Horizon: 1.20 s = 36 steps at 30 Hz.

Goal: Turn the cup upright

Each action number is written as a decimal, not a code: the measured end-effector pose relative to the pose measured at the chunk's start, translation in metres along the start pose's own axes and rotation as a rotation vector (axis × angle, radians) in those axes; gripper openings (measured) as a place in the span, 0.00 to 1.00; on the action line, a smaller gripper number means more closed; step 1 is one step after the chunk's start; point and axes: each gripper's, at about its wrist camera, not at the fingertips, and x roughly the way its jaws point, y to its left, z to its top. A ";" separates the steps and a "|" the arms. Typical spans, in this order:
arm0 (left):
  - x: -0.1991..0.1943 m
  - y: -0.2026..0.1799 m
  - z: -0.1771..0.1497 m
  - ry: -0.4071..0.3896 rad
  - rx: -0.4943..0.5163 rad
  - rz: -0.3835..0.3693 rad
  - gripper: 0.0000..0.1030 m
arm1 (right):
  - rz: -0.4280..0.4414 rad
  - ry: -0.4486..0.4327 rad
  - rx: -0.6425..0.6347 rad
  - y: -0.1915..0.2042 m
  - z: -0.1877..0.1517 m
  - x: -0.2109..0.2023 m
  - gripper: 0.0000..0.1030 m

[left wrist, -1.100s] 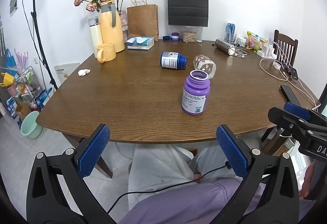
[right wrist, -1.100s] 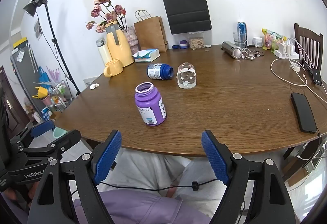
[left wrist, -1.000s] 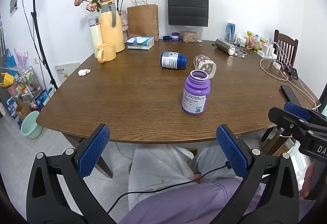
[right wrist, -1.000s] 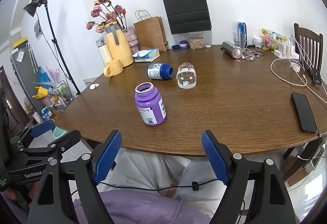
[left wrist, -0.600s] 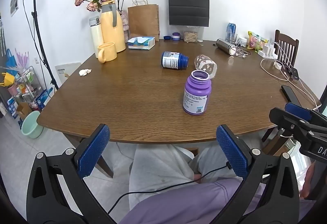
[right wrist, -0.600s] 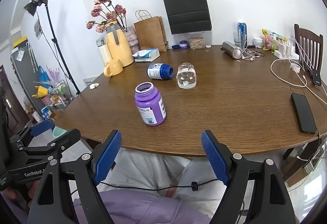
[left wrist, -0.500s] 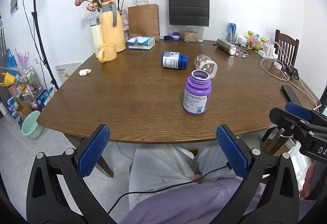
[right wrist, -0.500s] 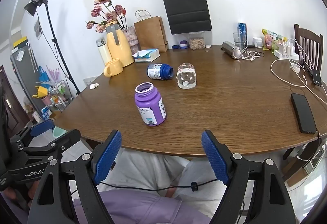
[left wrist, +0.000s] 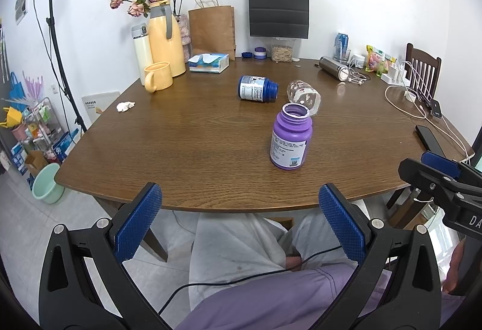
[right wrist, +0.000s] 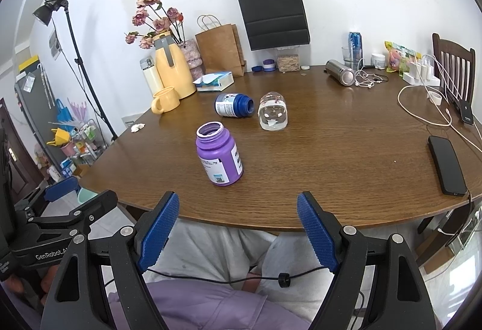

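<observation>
A clear glass cup (left wrist: 303, 97) lies on its side near the middle of the brown table (left wrist: 186, 143); it also shows in the right wrist view (right wrist: 272, 114). A blue bottle (left wrist: 257, 89) lies on its side to its left, also in the right wrist view (right wrist: 234, 105). A purple bottle without a lid (left wrist: 290, 140) stands upright nearer the front edge, also in the right wrist view (right wrist: 220, 158). My left gripper (left wrist: 239, 223) is open and empty below the table's front edge. My right gripper (right wrist: 238, 232) is open and empty there too.
At the back left stand a yellow jug (left wrist: 165, 42), a yellow mug (left wrist: 157, 77) and a tissue box (left wrist: 208, 62). A steel flask (right wrist: 340, 72), cables (right wrist: 421, 110) and a black phone (right wrist: 447, 164) lie on the right. A chair (right wrist: 453, 67) stands at the far right.
Almost nothing has changed; the left wrist view has shifted very slightly. Both grippers stay open and nothing on the table has moved.
</observation>
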 end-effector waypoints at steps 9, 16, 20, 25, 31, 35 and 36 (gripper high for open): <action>0.000 0.000 0.000 0.001 0.000 0.002 1.00 | 0.003 0.000 0.007 0.000 -0.004 0.000 0.82; -0.003 0.004 0.001 0.003 0.005 -0.001 1.00 | 0.000 -0.002 0.013 -0.001 -0.005 0.000 0.82; -0.001 0.001 -0.001 0.005 0.006 -0.001 1.00 | 0.001 -0.001 0.013 -0.001 -0.005 0.000 0.82; -0.002 0.000 -0.002 0.005 0.007 0.000 1.00 | 0.000 -0.003 0.010 0.000 -0.004 -0.002 0.82; 0.000 0.000 -0.003 0.003 0.007 0.000 1.00 | -0.002 -0.003 0.008 0.000 -0.004 -0.002 0.82; 0.003 -0.001 -0.005 0.008 0.009 -0.005 1.00 | -0.006 -0.008 0.015 -0.001 -0.003 -0.003 0.82; 0.003 -0.001 -0.006 0.007 0.010 -0.005 1.00 | -0.006 -0.008 0.016 -0.002 -0.003 -0.003 0.82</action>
